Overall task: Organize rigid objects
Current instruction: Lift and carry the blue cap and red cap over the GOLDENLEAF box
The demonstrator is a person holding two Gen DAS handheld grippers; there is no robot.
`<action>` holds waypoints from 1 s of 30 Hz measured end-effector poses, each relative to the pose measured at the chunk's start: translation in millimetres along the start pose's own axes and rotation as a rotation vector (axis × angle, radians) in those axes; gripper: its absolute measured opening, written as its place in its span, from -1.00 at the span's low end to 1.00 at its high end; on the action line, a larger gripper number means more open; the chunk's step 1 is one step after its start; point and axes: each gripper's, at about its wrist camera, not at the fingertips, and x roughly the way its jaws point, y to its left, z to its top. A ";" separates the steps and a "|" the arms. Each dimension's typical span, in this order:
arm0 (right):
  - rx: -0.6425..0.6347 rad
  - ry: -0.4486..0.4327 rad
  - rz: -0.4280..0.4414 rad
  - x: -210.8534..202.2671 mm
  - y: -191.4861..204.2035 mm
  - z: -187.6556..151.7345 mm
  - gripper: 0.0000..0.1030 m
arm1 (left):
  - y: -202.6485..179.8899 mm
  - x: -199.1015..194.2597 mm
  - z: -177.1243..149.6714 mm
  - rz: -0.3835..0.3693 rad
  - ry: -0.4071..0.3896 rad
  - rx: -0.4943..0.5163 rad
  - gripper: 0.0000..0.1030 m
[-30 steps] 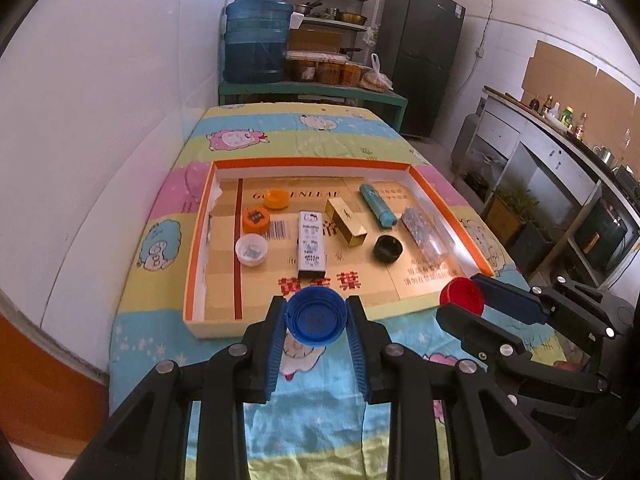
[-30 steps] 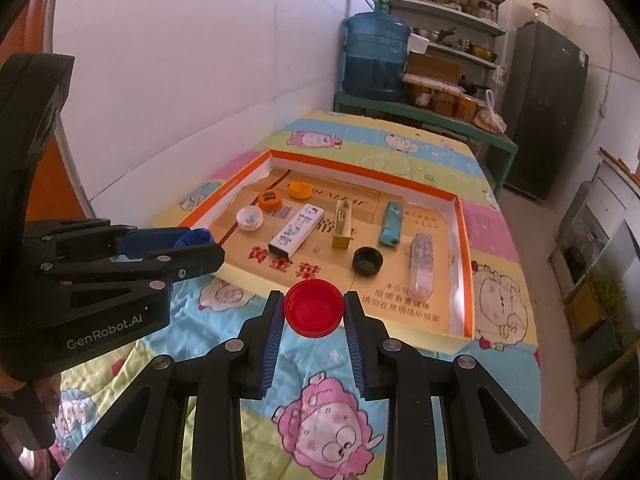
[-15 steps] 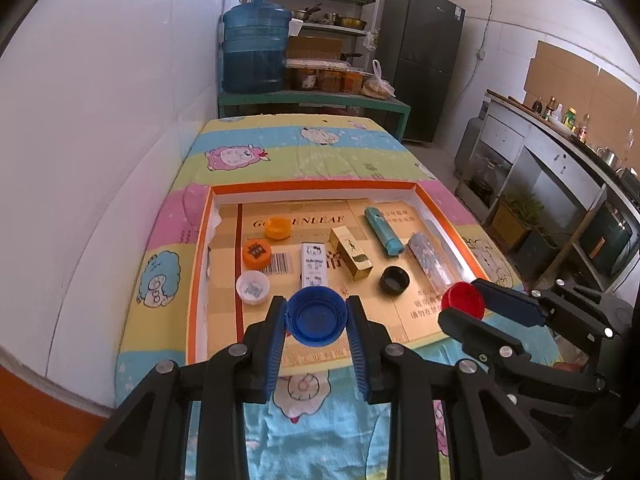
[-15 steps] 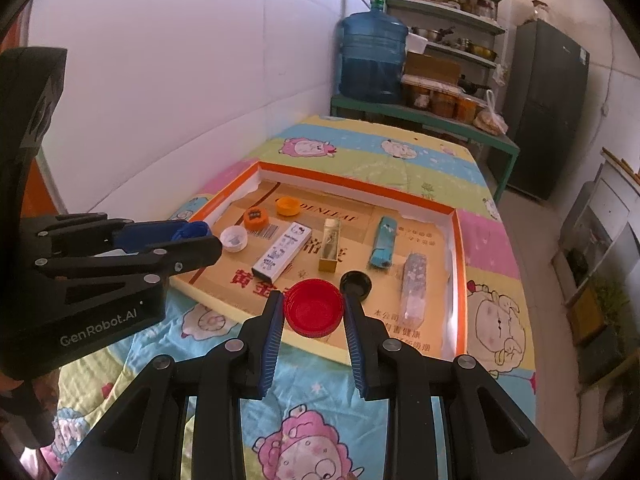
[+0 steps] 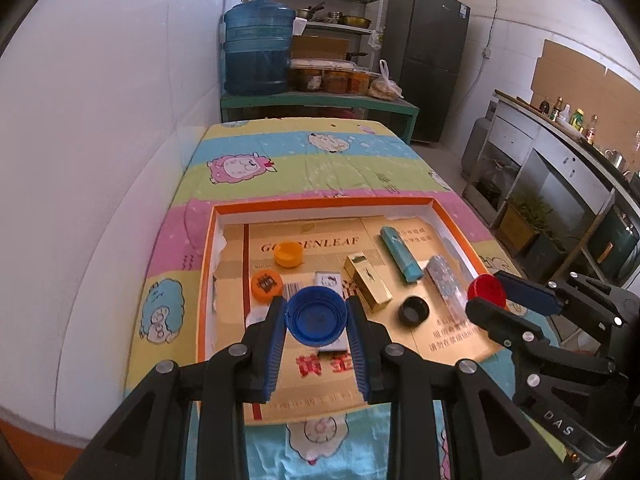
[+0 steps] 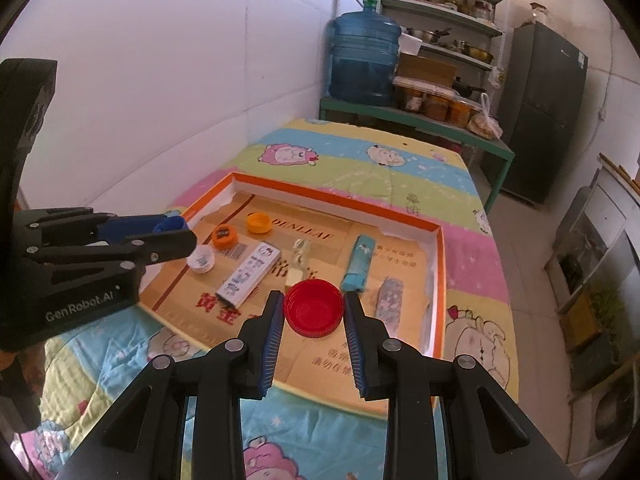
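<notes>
My left gripper is shut on a blue bottle cap and holds it above the near left part of the orange-rimmed cardboard tray. My right gripper is shut on a red bottle cap above the tray's near middle. In the tray lie two orange caps, a white cap, a white carton, a gold box, a teal tube, a black cap and a patterned tube.
The tray sits on a table with a cartoon-sheep cloth, against a white wall on the left. Behind stand a blue water jug, shelves and a dark fridge. A counter runs along the right.
Both grippers have moved forward over the tray, each still holding its cap. The tray now lies beneath the fingertips instead of ahead of them.
</notes>
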 end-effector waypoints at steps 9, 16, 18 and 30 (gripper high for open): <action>0.003 0.013 -0.056 25.8 -42.3 25.2 -0.41 | -5.2 32.1 40.9 -0.028 0.030 0.017 -0.41; -0.023 0.071 -0.068 66.0 -71.8 44.4 -0.41 | -13.6 84.4 73.0 -0.078 0.123 -0.001 -0.41; -0.006 0.092 -0.044 78.7 -81.2 50.0 -0.41 | -15.9 100.4 79.5 -0.077 0.152 -0.007 -0.41; 0.048 0.258 -0.006 150.2 -107.1 66.1 -0.41 | -16.2 171.4 85.1 -0.079 0.312 -0.050 -0.41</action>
